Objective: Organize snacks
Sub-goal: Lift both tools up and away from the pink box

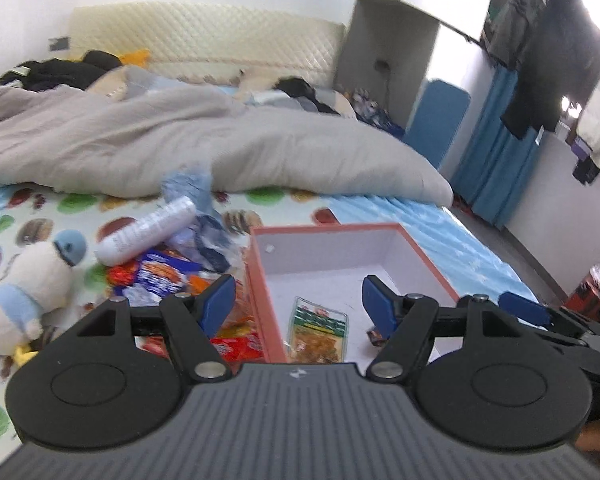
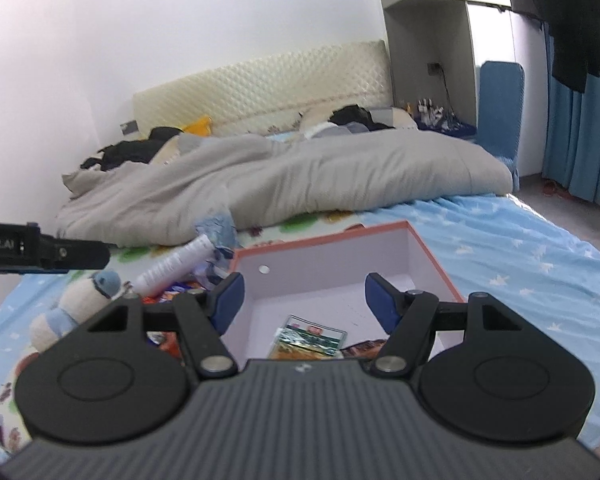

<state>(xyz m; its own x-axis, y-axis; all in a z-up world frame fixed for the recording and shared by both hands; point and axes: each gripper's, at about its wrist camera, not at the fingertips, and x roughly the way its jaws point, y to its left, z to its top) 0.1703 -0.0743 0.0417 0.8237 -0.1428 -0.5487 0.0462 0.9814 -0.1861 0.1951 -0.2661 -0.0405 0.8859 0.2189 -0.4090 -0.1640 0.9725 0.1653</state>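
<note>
Left wrist view: both grippers spread over the box

Left gripper (image 1: 299,302) hangs spread and empty above the box (image 1: 260,300); a green snack packet (image 1: 319,334) lies inside, just ahead. Right gripper (image 2: 304,300), also spread, holds nothing. A snack pile (image 1: 160,276) sits to its left.

Bright daylight, fisheye warp, slight blur

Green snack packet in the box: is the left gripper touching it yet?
Apart. In the left wrist view the left gripper is open, with both blue fingers spread wide of the green snack packet, which lies flat on the floor of the box, ungripped.
</note>
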